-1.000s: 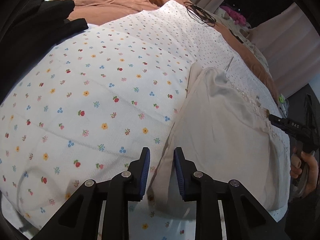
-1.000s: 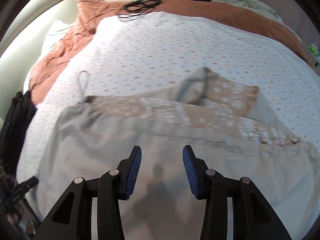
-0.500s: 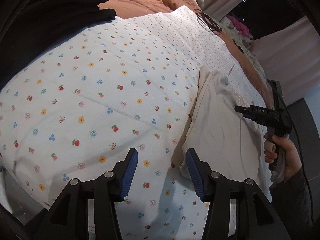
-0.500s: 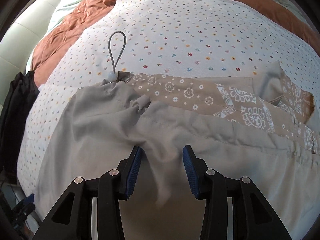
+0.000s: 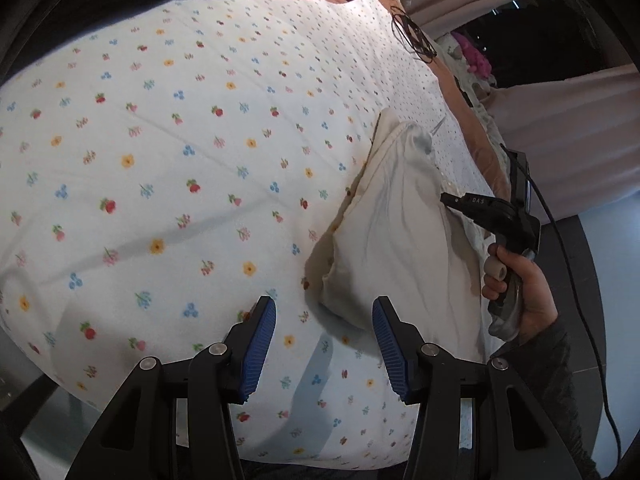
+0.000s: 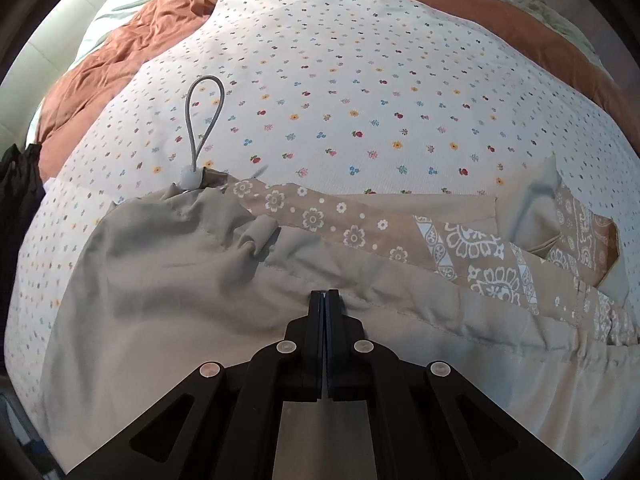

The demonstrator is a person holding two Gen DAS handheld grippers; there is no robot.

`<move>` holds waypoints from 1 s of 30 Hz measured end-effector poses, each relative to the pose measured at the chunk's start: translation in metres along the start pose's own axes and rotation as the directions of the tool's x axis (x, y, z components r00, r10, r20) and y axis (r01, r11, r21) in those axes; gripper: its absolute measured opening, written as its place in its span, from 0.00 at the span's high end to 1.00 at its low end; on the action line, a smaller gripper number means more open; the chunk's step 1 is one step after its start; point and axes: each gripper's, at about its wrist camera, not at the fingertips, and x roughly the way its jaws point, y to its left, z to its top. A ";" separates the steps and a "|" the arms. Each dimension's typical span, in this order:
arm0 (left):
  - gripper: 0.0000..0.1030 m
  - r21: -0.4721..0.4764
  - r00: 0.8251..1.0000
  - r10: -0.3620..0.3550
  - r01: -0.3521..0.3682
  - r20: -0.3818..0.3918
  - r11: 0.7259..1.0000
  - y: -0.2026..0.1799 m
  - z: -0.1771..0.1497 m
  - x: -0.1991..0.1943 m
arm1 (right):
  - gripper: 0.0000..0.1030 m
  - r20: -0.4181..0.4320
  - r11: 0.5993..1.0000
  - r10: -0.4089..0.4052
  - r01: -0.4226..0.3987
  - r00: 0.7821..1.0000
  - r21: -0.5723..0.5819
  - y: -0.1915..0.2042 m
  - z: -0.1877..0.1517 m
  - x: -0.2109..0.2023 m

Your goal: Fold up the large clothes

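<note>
One beige jacket (image 6: 168,280) lies on the flowered sheet (image 6: 360,80). The right gripper (image 6: 325,298) is clamped on its fabric; the left gripper (image 5: 324,336) hovers spread wide, empty. "DAS" marks the right tool.

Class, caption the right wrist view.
Right gripper shut on beige jacket lying on floral sheet.
</note>
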 end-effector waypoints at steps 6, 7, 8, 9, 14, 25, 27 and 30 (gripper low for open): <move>0.49 -0.035 0.998 -0.050 0.049 -0.039 0.998 -0.008 -0.001 0.018 | 0.92 0.025 0.999 0.041 -0.040 0.999 -0.014 -0.005 -0.015 -0.027; 0.49 -0.045 0.997 -0.058 0.056 -0.047 0.997 -0.009 -0.001 0.021 | 0.88 0.034 0.999 0.046 -0.046 0.998 -0.022 -0.006 -0.019 -0.033; 0.49 -0.056 0.996 -0.067 0.064 -0.057 0.996 -0.011 -0.001 0.025 | 0.77 0.045 0.998 0.050 -0.049 0.998 -0.027 -0.008 -0.023 -0.040; 0.49 -0.066 0.995 -0.076 0.072 -0.067 0.995 -0.012 -0.001 0.028 | 0.68 0.058 0.998 0.052 -0.050 0.997 -0.026 -0.011 -0.027 -0.048; 0.49 -0.124 0.990 -0.115 0.104 -0.083 0.987 -0.016 -0.002 0.040 | 0.67 0.101 0.997 0.082 -0.083 0.991 0.002 -0.032 -0.046 -0.081; 0.49 -0.128 0.992 -0.127 0.123 -0.025 0.984 -0.029 0.011 0.055 | 0.67 0.165 0.974 0.154 -0.178 0.974 0.142 -0.096 -0.114 -0.125; 0.49 -0.124 0.990 -0.142 0.141 0.001 0.982 -0.032 0.014 0.058 | 0.67 0.170 0.962 0.168 -0.199 0.971 0.184 -0.108 -0.131 -0.128; 0.49 -0.093 0.989 -0.145 0.145 0.008 0.985 -0.038 0.017 0.066 | 0.67 0.177 0.948 0.178 -0.216 0.968 0.233 -0.118 -0.155 -0.131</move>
